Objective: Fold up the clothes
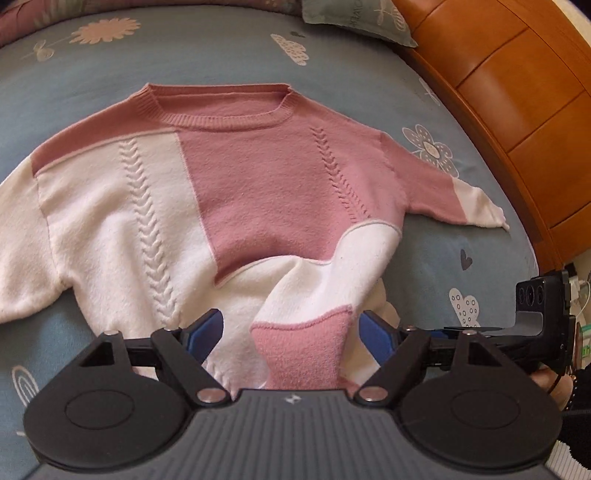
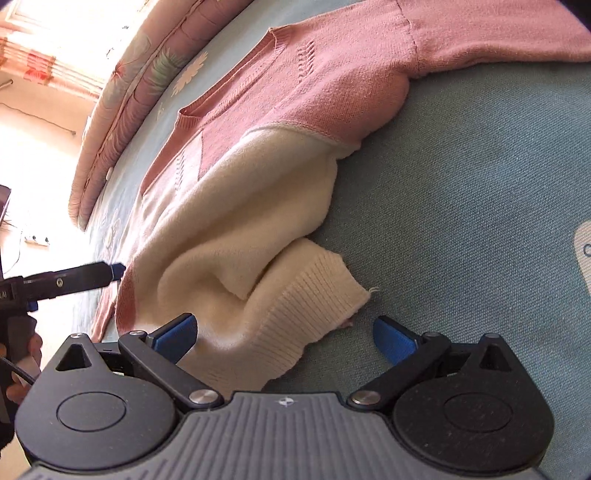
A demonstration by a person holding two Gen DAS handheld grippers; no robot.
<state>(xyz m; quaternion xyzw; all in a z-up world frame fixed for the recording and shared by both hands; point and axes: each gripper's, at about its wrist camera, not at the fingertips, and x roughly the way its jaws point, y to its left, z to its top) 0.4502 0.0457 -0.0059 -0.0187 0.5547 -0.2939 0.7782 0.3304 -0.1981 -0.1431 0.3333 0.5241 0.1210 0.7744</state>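
- Currently sweater [image 1: 229, 192] lies flat on bed [image 1: 221, 59].
- Left hand-held gripper [image 1: 291, 332] released, straddling bunched hem.
- Right hand-held gripper [image 2: 284, 332] released, over white cuff [image 2: 306, 295].

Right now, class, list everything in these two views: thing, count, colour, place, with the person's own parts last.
sweater: one, pink and white, spread flat on the bed, hem bunched up near the grippers
bedsheet: one, blue-grey with flower prints, under the sweater
pillow: one, grey-green, at the head of the bed
headboard: one, orange wood, beside the bed
quilt: one, pink floral, along the bed's far edge
left gripper: one, black with blue pads, open over the hem
right gripper: one, black with blue pads, open at the ribbed hem corner
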